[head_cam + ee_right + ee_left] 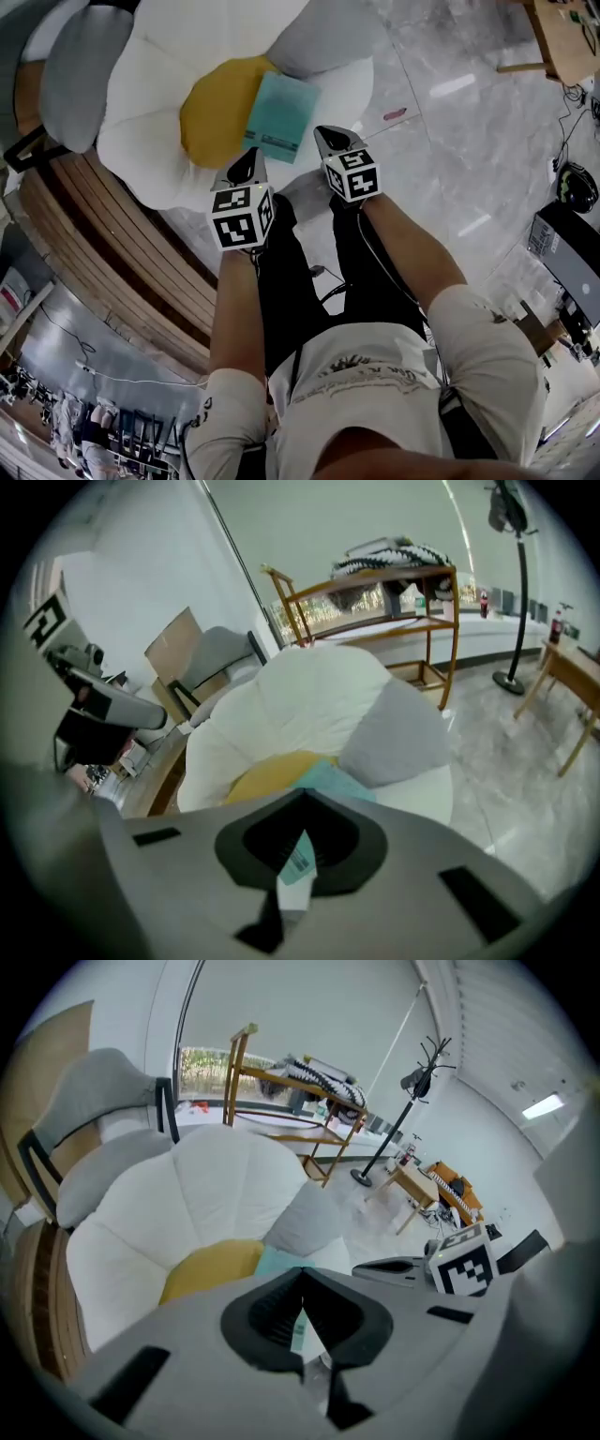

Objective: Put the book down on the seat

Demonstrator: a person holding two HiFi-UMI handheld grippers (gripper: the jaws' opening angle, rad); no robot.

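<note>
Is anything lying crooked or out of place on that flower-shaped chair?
Only mildly. The teal book lies at a slant, with one edge over the yellow cushion and the rest on the white seat, so it probably does not sit quite flat. Nothing looks spilled or damaged.

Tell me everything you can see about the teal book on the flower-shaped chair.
The book is thin, rectangular and teal, with a plain matte cover. It is closed and lies flat, face up. A pale strip with a barcode-like label runs along its near edge. It rests on the seat of the white chair, its left part overlapping the yellow centre cushion. The left gripper and right gripper, both shut, sit close to its near edge but appear clear of it.
</note>
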